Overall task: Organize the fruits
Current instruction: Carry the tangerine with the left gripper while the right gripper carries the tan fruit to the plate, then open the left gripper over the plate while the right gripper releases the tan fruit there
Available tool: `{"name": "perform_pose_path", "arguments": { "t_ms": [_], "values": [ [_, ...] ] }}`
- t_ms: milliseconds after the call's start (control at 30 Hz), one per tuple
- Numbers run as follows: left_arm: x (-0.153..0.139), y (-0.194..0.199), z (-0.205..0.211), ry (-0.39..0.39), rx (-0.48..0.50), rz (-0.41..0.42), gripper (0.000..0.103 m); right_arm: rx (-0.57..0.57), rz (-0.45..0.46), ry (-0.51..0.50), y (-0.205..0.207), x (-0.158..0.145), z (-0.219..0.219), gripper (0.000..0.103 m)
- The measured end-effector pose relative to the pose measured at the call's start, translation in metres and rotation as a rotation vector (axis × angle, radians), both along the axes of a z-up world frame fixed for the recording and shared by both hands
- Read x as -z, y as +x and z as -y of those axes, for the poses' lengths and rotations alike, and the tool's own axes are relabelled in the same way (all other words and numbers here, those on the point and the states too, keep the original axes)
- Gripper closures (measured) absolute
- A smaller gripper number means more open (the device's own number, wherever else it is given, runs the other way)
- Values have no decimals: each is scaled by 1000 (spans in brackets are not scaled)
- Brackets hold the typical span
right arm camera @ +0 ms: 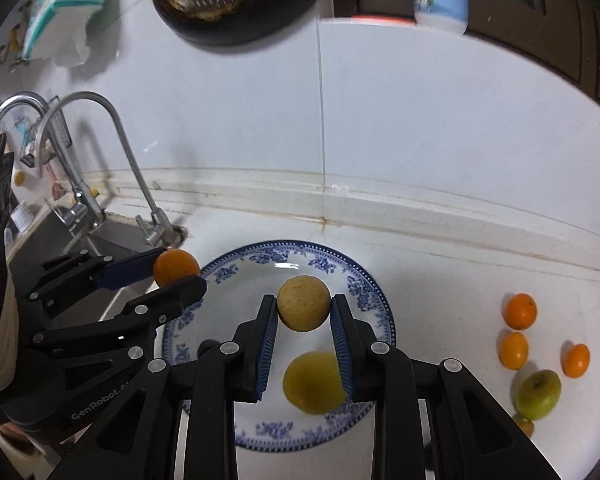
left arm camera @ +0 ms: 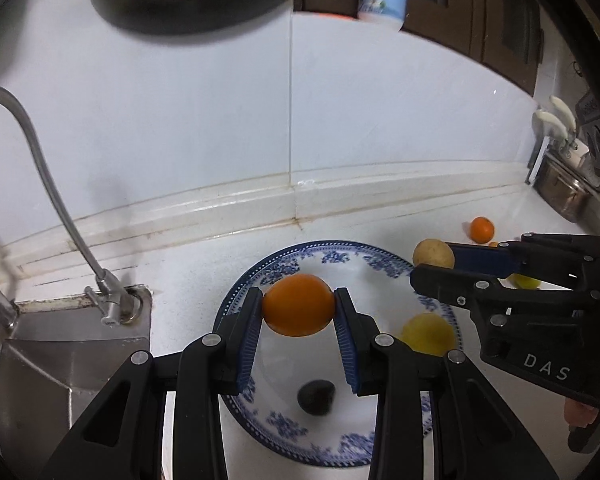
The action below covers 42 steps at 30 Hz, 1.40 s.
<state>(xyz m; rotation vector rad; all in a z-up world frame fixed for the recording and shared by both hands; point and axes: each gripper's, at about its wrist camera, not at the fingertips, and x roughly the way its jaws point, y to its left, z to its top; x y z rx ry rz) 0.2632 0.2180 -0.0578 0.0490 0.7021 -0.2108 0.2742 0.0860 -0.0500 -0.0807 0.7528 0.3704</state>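
Kitchen counter (right arm camera: pixel 440 288), plate (left arm camera: pixel 332 258) and fruit, both grippers loaded.
Blue-patterned plate beside the sink (left arm camera: pixel 60 360), holding a lemon (right arm camera: pixel 314 382) and a dark fruit (left arm camera: pixel 316 397); left gripper (left arm camera: pixel 299 305) clamped on an orange (left arm camera: pixel 299 305) above the plate; right gripper (right arm camera: pixel 303 308) clamped on a tan round fruit (right arm camera: pixel 303 308) above the plate; green fruit (right arm camera: pixel 538 394) and three small oranges (right arm camera: pixel 519 311) lying loose on the counter at right.

Counting around the one blue-patterned plate (right arm camera: pixel 370 286): four small oranges, one (right arm camera: pixel 176 267) held at its left edge and three (right arm camera: pixel 519 311) on the counter to its right. One tan round fruit (right arm camera: pixel 303 303) above it, one yellow fruit (right arm camera: pixel 314 382) and one dark fruit (left arm camera: pixel 316 397) on it, one green fruit (right arm camera: pixel 538 394) off right.
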Motion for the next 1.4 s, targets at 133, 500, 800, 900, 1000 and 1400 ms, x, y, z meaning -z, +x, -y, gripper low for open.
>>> {"name": "perform_pose_path", "arguments": {
  "t_ms": [133,500,800,900,1000,1400],
  "values": [
    [11,16,-4,9,15,-48,68,2,-80,10,23,11,-4,75],
    [45,41,-11,-8,27,-186,68,20,-223,23,51,46,-12,75],
    [53,48,-10,-37,9,-236,68,27,-272,23,57,59,-11,74],
    [51,45,-7,-24,15,-230,67,28,-276,38,58,59,-9,74],
    [45,42,-8,-20,13,-213,64,19,-261,35,55,56,-10,73],
    [-2,-3,-16,-47,-25,-101,58,35,-120,22,17,13,-2,67]
  ]
}}
